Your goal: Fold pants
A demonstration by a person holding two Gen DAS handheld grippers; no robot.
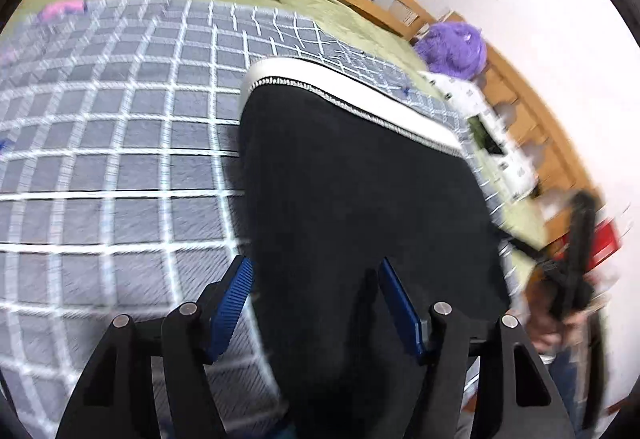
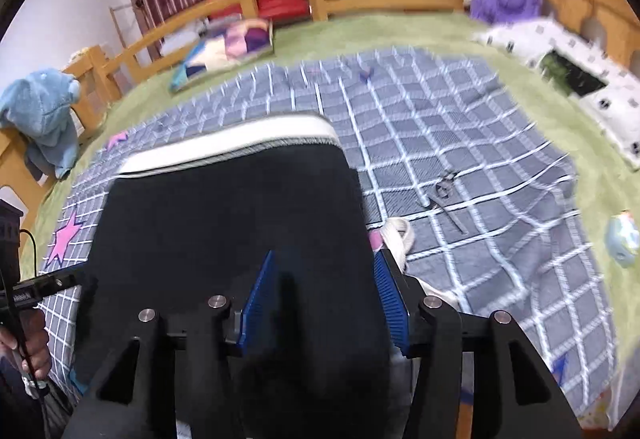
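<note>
Spreading across the checked blanket [image 2: 460, 143] on the bed, the black pants [image 2: 232, 223] fill centre frame, soft and limp, best gripped at near corners. Left tool [image 1: 316, 279] and right tool [image 2: 326, 269] gape wide, empty.

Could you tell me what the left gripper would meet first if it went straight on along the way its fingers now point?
Most likely the black pants: the left gripper has its jaws open, with the dark fabric filling the gap and stretching ahead to the white waistband. Depth is unclear, so how soon contact comes is uncertain.
</note>
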